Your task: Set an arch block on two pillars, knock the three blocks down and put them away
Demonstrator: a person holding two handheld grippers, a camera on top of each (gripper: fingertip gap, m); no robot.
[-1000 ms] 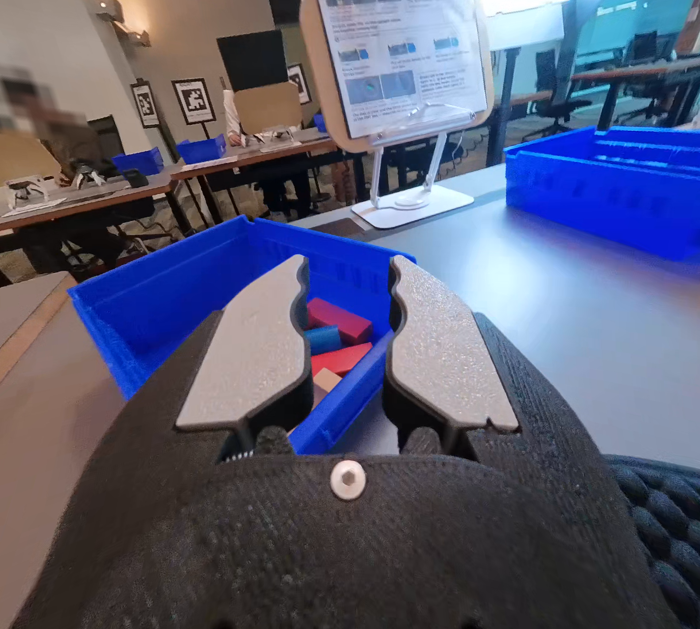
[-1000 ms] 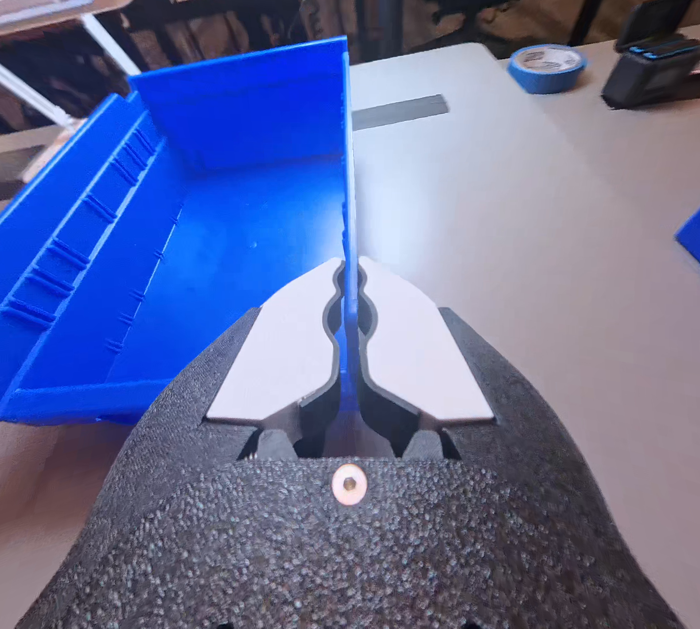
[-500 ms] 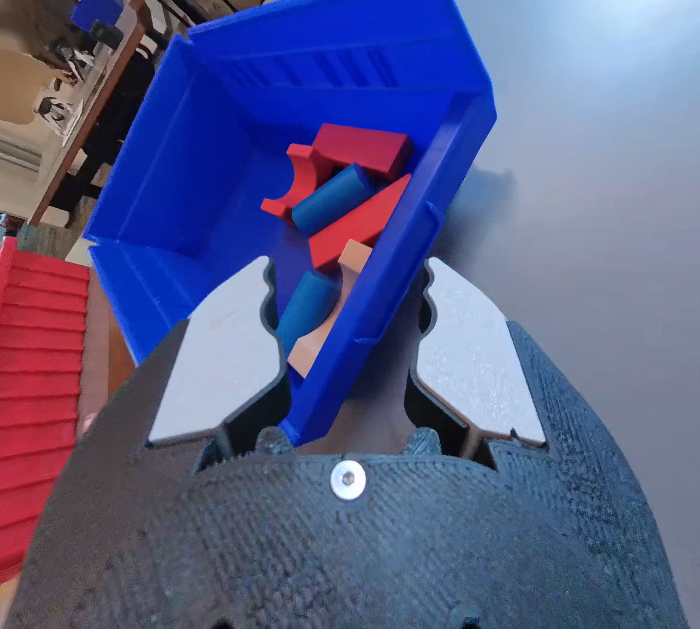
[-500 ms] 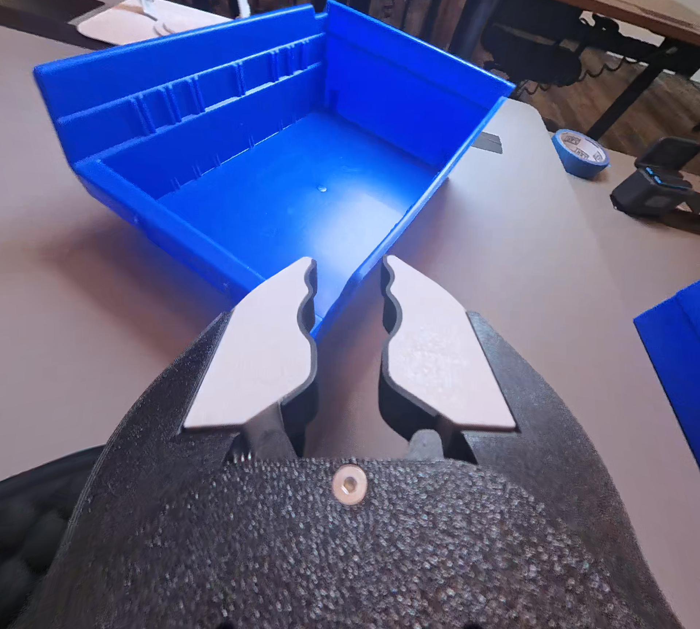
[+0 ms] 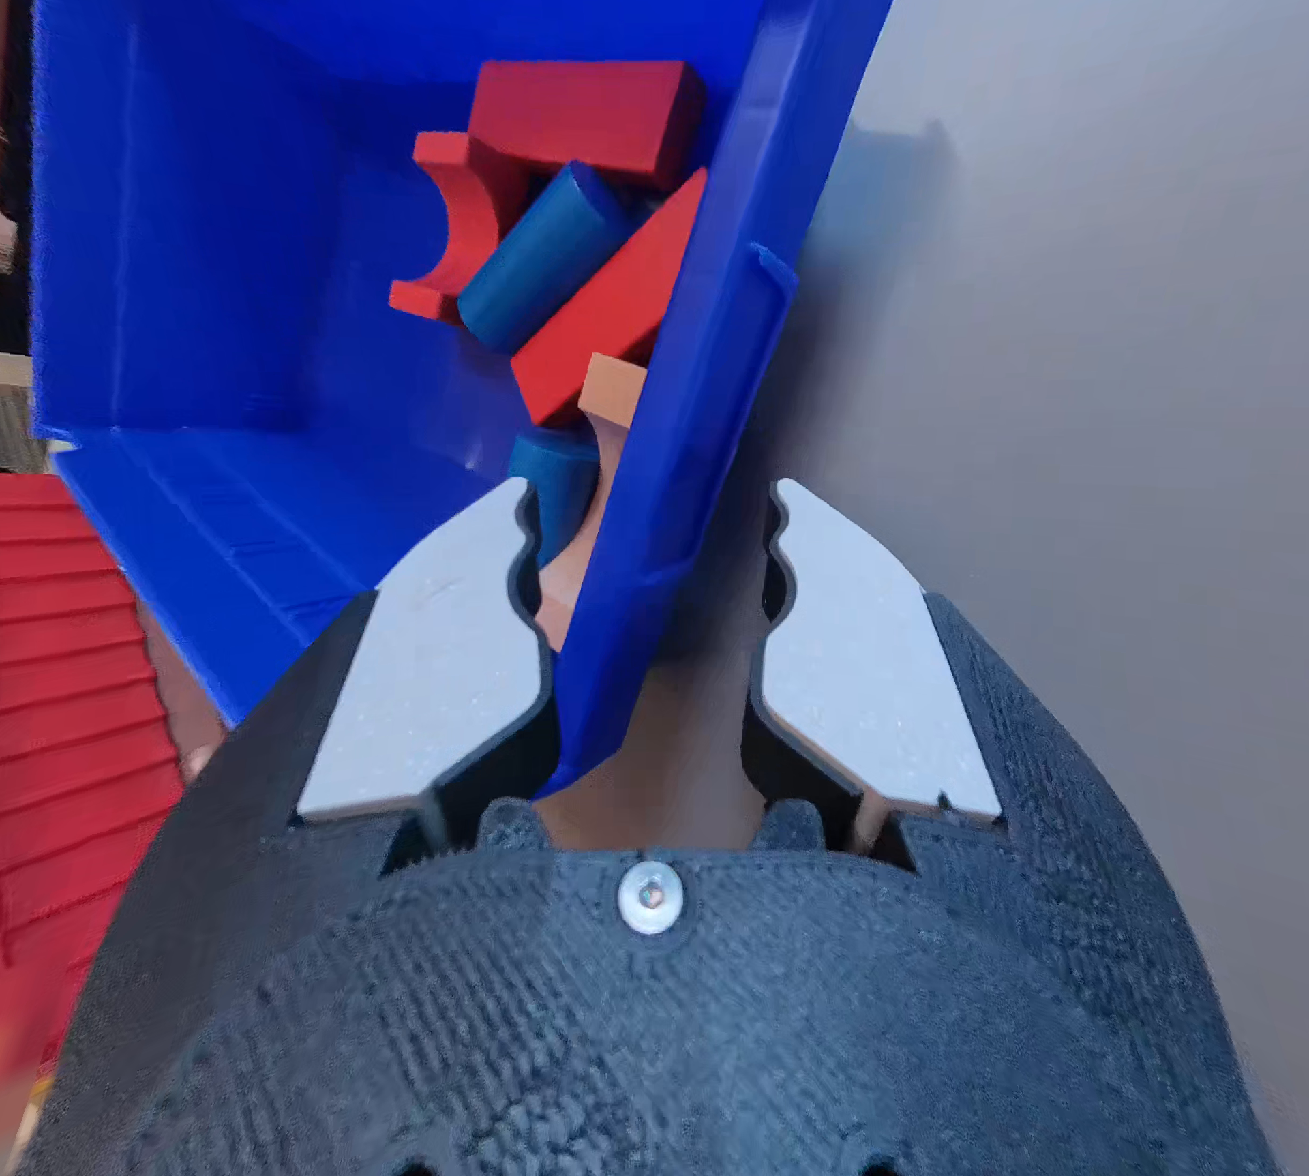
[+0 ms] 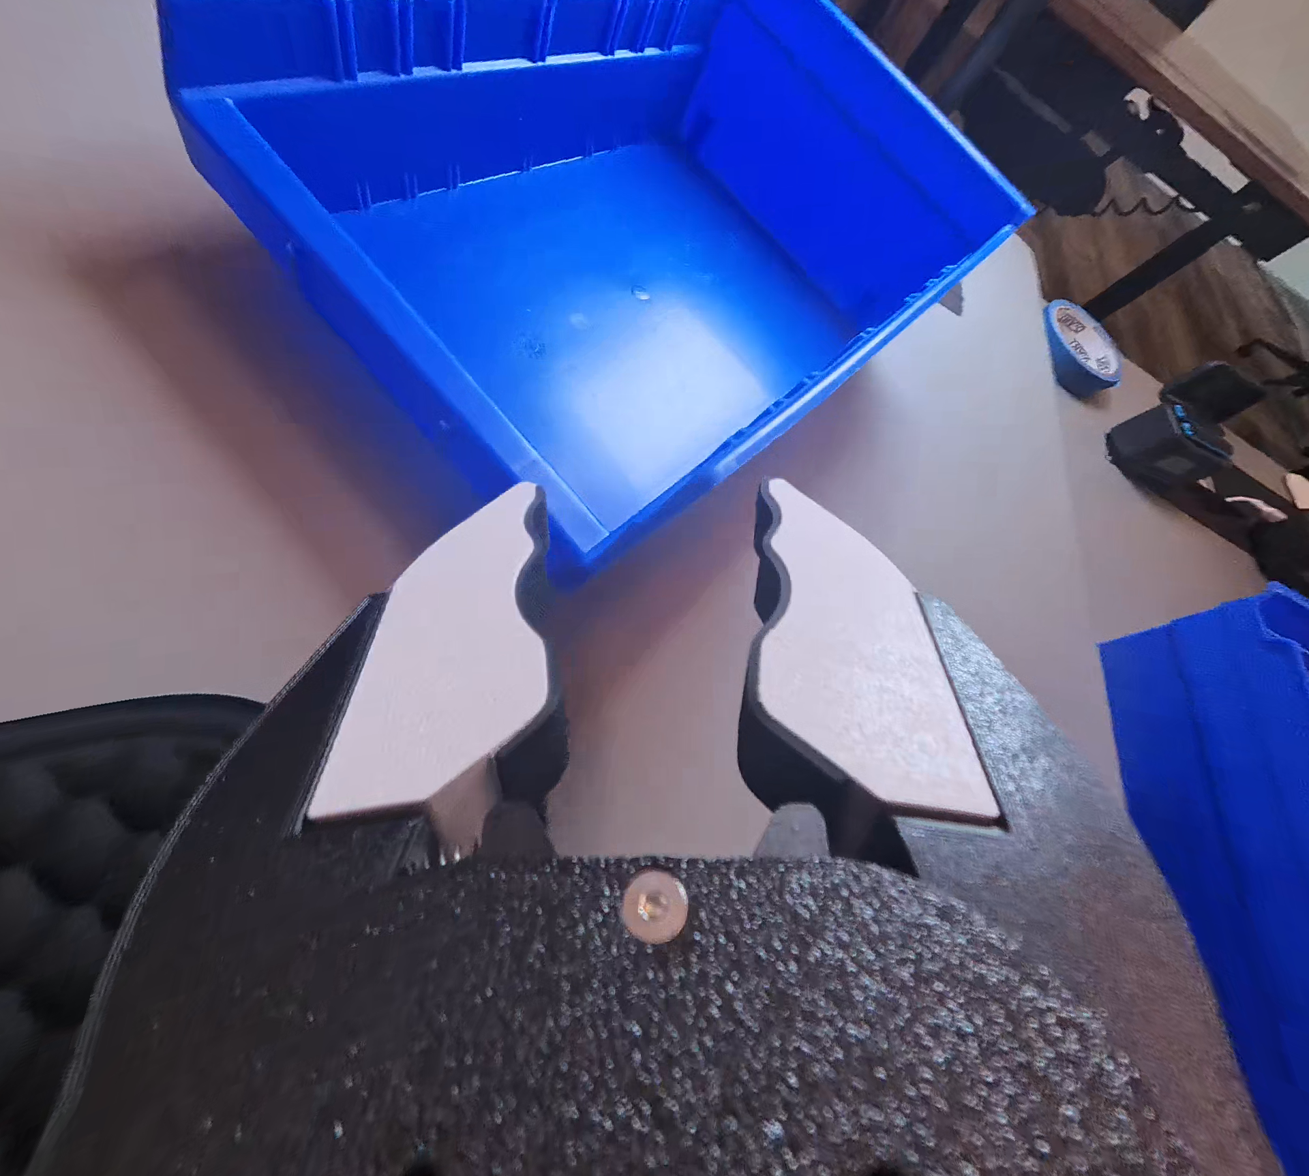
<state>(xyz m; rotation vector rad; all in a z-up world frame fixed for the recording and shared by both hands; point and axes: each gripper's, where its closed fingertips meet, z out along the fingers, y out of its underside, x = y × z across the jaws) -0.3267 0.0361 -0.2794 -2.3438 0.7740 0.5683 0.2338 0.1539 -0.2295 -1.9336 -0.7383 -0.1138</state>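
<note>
Between the left gripper [image 5: 648, 575]'s wide jaws runs the near wall of the blue bin [image 5: 680, 434]; the blocks lie just ahead and left of it, the orange arch block [image 5: 602, 426] nearest, lengthwise along that wall, beside a blue cylinder [image 5: 545, 253]. Ahead of the right gripper [image 6: 648, 575], jaws wide and holding nothing, an empty blue bin [image 6: 425, 363] shows only its corner, so the left gripper is judged nearer the blocks.

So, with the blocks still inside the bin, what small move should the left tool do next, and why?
Probably move the open left tool left and forward over the blue plastic bin, toward the red wooden arch block. Its jaws now straddle the bin's side wall, holding nothing, and all the blocks lie inside against that wall.
</note>
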